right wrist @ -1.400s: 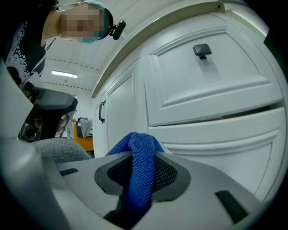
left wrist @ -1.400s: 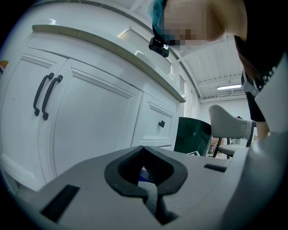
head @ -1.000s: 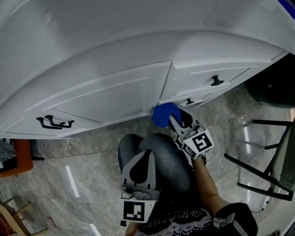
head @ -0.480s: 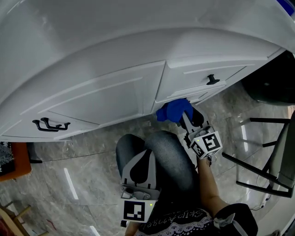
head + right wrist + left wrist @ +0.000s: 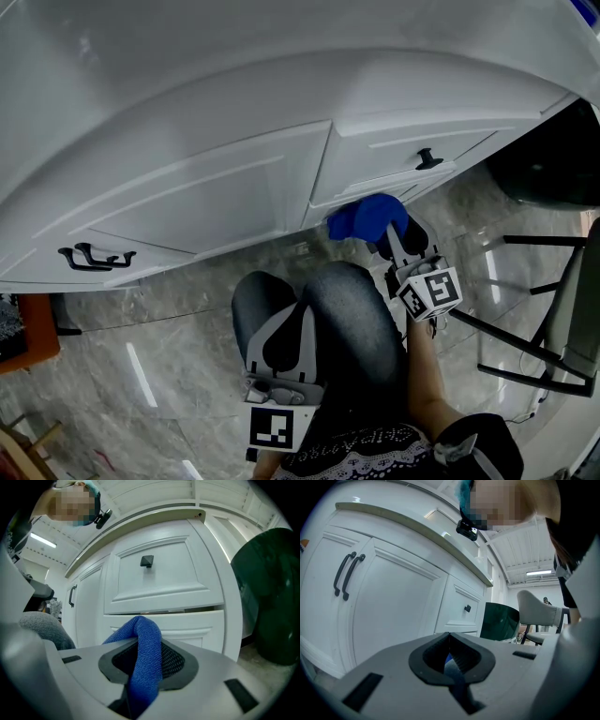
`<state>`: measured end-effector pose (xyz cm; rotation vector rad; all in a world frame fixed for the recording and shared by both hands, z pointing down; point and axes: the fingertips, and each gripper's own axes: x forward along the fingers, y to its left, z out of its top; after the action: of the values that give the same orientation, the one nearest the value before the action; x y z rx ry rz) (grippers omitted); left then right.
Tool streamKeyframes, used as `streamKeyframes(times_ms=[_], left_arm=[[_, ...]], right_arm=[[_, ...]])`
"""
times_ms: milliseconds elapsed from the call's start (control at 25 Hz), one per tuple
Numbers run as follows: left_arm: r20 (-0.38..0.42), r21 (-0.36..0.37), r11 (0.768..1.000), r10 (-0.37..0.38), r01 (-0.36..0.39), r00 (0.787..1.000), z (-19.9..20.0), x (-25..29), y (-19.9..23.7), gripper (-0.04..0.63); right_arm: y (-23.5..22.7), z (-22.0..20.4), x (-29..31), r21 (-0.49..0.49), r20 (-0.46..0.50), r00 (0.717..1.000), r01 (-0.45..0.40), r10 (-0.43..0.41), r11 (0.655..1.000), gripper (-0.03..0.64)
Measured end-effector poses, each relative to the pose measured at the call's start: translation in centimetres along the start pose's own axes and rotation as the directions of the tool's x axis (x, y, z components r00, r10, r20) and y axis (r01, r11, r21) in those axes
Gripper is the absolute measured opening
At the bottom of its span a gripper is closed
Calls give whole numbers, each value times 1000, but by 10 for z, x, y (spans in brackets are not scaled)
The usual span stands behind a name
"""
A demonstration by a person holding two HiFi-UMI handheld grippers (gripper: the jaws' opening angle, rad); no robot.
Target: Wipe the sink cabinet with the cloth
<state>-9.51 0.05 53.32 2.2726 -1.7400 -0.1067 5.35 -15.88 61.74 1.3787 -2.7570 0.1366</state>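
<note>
The white sink cabinet [image 5: 216, 187] fills the top of the head view. My right gripper [image 5: 386, 236] is shut on a blue cloth [image 5: 366, 217], and the cloth bulges against the cabinet's lower edge below the drawer with the black knob [image 5: 427, 157]. In the right gripper view the cloth [image 5: 145, 653] loops up out of the jaws in front of the lower drawer front [image 5: 187, 625]. My left gripper [image 5: 281, 319] is shut and rests on the person's knee [image 5: 342, 323], away from the cabinet. From the left gripper view the door handles [image 5: 347, 573] show.
A dark bin [image 5: 544, 169] stands right of the cabinet. A chair with black metal legs [image 5: 534, 309] is on the marble floor at right. Black double handles [image 5: 94, 255] sit on the left doors. An orange object [image 5: 23, 333] lies at the far left.
My right gripper has carried the blue cloth rightward along the cabinet's lower edge, from under the door's corner to under the drawer. The left gripper has stayed on the knee.
</note>
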Motion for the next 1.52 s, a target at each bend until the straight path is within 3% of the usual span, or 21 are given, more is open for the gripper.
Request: streamKeyframes(times_ms=[600,800,1000,1200,1400,1520], left_arm=[[13,-5,1000,-13,13,1000,2,-1,0,5],[12,-11,1000,-14,14,1000,0,-1,2,5],[16,-15,999,-30,30,999,1,0,-2,5],[14,-11,1000,-21,22,1000,1,-3,0,5],[15,-13,1000,-17,18,1000,0,-6,0,5],[10,-12,1000,-14,14,1000,-2,-7,1,5]], right_arm=[[-31,5,-26,-21,16,993,121,-120,992,114],[-72,14,-49,-74,12,968,251,-250,965,112],[-97,9,-43,-135,3,953,300,-302,944,112],[-116,8,-47,-135,3,928,369,-372,919,112],[-118,6,-49,-147,-10,927,369,-374,918,112],[-105,8,-51,-130,9,948,317,-319,939,112]])
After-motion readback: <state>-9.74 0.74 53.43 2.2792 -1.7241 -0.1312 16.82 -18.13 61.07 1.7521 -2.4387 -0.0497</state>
